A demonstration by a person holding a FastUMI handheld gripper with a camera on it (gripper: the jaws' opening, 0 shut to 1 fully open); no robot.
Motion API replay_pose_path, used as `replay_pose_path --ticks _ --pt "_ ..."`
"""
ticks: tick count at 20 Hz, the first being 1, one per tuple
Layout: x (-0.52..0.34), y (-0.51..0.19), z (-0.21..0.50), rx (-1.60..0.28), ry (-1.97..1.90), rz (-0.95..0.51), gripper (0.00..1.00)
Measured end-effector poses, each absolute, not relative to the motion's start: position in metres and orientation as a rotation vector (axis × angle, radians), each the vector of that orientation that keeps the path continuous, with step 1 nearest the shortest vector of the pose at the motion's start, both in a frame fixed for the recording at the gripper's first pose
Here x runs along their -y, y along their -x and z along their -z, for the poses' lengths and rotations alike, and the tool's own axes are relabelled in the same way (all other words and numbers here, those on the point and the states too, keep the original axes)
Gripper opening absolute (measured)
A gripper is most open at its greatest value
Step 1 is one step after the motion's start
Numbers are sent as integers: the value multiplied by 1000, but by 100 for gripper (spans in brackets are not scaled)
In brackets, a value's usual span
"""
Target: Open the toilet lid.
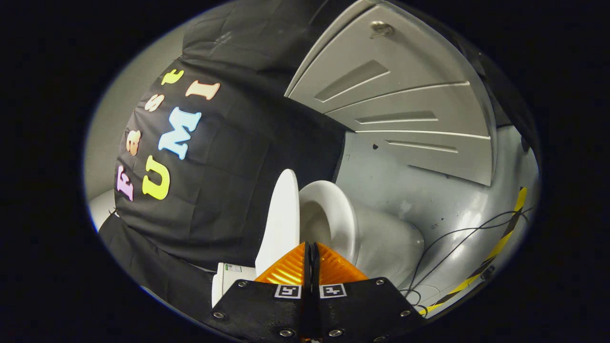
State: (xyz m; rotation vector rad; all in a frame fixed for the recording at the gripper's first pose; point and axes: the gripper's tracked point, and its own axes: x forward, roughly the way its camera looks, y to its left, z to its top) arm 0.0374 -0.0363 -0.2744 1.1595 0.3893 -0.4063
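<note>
The tongs (pixel 312 247) are seen closed together, empty. Just beyond them the lid (pixel 279 219) is stood apart from the bowl (pixel 333 214), apparently already raised, so the opening is judged done.

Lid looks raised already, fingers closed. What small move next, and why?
Probably back the gripper straight away and stop. The lid stands raised off the seat, leaning toward the black cloth wall, and the bowl is open. The fingers are shut on nothing, just short of the lid, so nothing needs releasing.
</note>
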Motion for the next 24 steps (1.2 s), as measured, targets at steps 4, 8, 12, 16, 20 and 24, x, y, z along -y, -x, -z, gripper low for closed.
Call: replay_pose_path --ticks 4,8,12,16,20,24 --pt "33 -43 246 -378 -1114 393 0" --pt "22 -52 207 -348 -1052 347 0" --pt "6 -62 169 -334 -964 298 0" --pt "-9 -70 139 -314 -905 258 0" --pt "-25 -77 114 -303 -837 234 0" --pt "-41 -83 93 -296 -753 218 0"
